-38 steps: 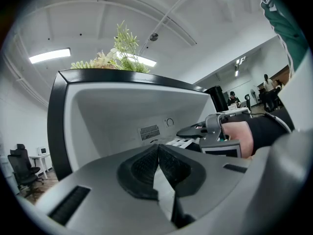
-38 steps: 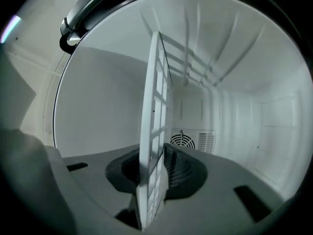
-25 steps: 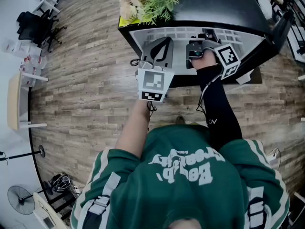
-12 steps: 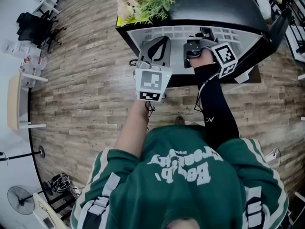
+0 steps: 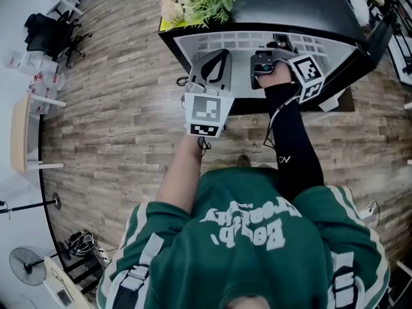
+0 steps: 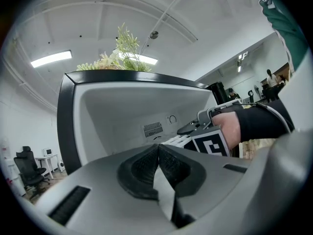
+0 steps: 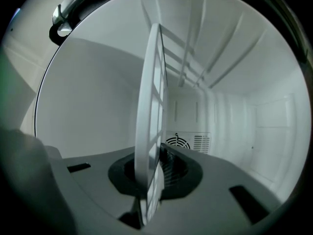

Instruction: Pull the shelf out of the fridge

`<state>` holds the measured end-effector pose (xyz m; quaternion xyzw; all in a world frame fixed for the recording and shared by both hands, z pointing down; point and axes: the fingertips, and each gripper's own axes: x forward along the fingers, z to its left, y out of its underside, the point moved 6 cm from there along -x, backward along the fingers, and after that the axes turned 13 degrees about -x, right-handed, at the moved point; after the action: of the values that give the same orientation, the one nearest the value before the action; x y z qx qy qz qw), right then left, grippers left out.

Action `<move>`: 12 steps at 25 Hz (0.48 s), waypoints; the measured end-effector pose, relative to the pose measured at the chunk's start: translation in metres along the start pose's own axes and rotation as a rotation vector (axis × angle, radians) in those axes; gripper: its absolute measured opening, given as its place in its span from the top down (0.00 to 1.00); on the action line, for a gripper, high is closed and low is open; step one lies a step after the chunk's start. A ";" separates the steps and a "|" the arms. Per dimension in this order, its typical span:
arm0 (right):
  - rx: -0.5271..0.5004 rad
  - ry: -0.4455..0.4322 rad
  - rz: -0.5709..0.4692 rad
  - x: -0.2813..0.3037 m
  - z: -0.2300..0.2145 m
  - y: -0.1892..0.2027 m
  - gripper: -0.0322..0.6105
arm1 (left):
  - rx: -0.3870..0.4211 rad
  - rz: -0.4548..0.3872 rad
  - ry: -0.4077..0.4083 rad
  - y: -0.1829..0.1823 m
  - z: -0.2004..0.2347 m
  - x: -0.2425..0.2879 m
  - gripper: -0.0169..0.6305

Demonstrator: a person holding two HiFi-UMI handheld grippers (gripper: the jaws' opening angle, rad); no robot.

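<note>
Currently: shelf is a thin white panel with a solid rim and a lattice of rectangular openings. The right gripper view sees it edge-on, standing like an upright blade across the frame. It sits inside the white-walled fridge, running back toward the rear vent.

Right gripper: the shelf's near edge lies between its jaws, ribbed pads pressed on both faces. The jaws have just closed slightly further on it.

Left gripper: jaws together, empty, held level at the fridge opening, beside the right one and apart from the shelf.

Head view: right gripper reaches deeper in.
</note>
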<state>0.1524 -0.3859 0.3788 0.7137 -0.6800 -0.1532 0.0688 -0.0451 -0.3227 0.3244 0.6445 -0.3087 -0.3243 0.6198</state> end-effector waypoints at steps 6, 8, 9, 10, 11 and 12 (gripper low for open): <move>0.003 -0.013 0.009 0.002 -0.002 0.001 0.89 | -0.004 -0.004 0.000 0.000 0.001 -0.001 0.95; 0.005 -0.013 0.012 0.001 -0.002 0.001 0.89 | -0.003 -0.004 -0.001 0.000 0.001 -0.001 0.95; 0.006 -0.014 0.013 0.001 -0.001 0.002 0.89 | -0.003 -0.004 -0.002 0.000 0.001 -0.001 0.95; 0.006 -0.017 0.013 0.001 -0.001 0.002 0.89 | -0.003 -0.005 -0.002 0.000 0.002 -0.001 0.95; 0.006 -0.020 0.013 0.001 -0.001 0.002 0.89 | -0.003 -0.005 -0.002 0.000 0.002 -0.001 0.95; 0.004 -0.023 0.014 0.001 -0.002 0.002 0.89 | -0.003 -0.004 -0.003 0.000 0.002 0.000 0.95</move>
<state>0.1513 -0.3871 0.3810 0.7072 -0.6861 -0.1596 0.0603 -0.0471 -0.3237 0.3247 0.6438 -0.3079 -0.3269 0.6195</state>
